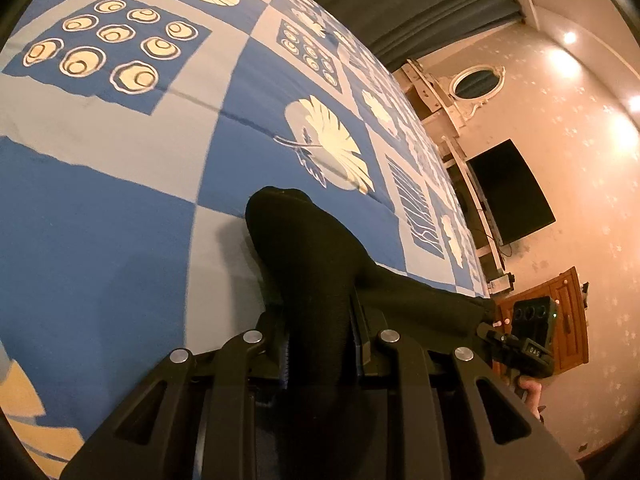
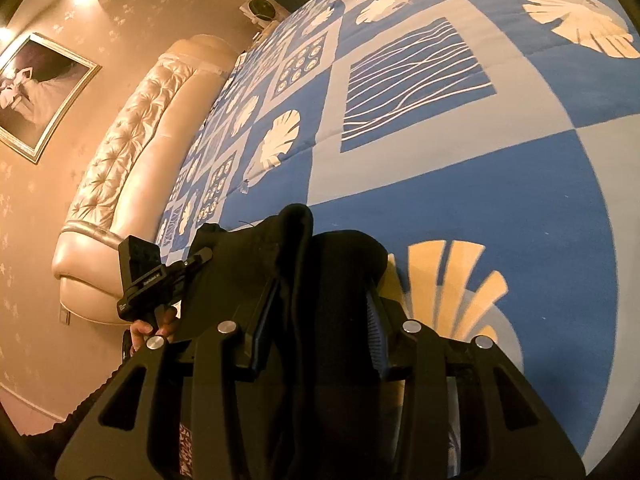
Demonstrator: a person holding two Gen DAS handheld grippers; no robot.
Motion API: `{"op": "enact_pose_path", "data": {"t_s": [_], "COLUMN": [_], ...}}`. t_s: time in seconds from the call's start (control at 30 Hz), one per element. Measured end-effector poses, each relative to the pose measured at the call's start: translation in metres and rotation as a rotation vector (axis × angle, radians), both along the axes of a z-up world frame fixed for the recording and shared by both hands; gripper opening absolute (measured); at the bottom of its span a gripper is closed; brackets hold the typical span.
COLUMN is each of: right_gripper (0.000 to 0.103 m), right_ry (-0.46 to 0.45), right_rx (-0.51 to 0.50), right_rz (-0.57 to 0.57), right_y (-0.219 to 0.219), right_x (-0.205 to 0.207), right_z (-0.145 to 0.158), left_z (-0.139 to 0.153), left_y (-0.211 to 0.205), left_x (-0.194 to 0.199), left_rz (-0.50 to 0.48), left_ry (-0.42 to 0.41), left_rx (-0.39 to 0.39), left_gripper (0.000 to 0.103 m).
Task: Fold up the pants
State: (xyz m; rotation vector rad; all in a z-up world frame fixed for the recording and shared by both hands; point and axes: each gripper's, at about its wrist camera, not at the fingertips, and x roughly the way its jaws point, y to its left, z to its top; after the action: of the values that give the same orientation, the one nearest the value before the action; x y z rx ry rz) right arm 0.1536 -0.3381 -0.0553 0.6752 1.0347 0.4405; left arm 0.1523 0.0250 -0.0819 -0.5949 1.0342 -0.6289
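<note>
Black pants [image 1: 304,256] bulge up out of my left gripper [image 1: 320,320], which is shut on a thick bunch of the cloth. A stretch of the pants runs right toward the other gripper [image 1: 528,344], held by a hand at the right edge. In the right wrist view my right gripper [image 2: 324,312] is shut on another bunch of the black pants [image 2: 328,264]. From there the cloth spans left to the left gripper [image 2: 148,280]. Both bunches hang just above a blue and white patterned bedspread [image 1: 120,216] [image 2: 500,200].
The bed's padded cream headboard [image 2: 132,152] and a framed picture [image 2: 36,92] are on the left in the right wrist view. A dark screen [image 1: 512,192], a wooden cabinet [image 1: 568,316] and grey curtains [image 1: 420,4] stand beyond the bed's edge in the left wrist view.
</note>
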Motion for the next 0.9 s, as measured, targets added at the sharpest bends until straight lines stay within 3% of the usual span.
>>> {"op": "enact_pose_path", "data": {"t_s": [0.9], "right_gripper": [0.039], "right_ry": [-0.005], "right_rx": [-0.026], "right_rz": [0.003], "right_y": [0.033], "right_x": [0.013], "right_z": [-0.002], "left_z": [0.007], "left_y": [0.052], "left_x": [0.027], "left_rz": [0.051], "left_ry": [0.012], "left_rx": [0.01], "left_gripper": [0.023]}}
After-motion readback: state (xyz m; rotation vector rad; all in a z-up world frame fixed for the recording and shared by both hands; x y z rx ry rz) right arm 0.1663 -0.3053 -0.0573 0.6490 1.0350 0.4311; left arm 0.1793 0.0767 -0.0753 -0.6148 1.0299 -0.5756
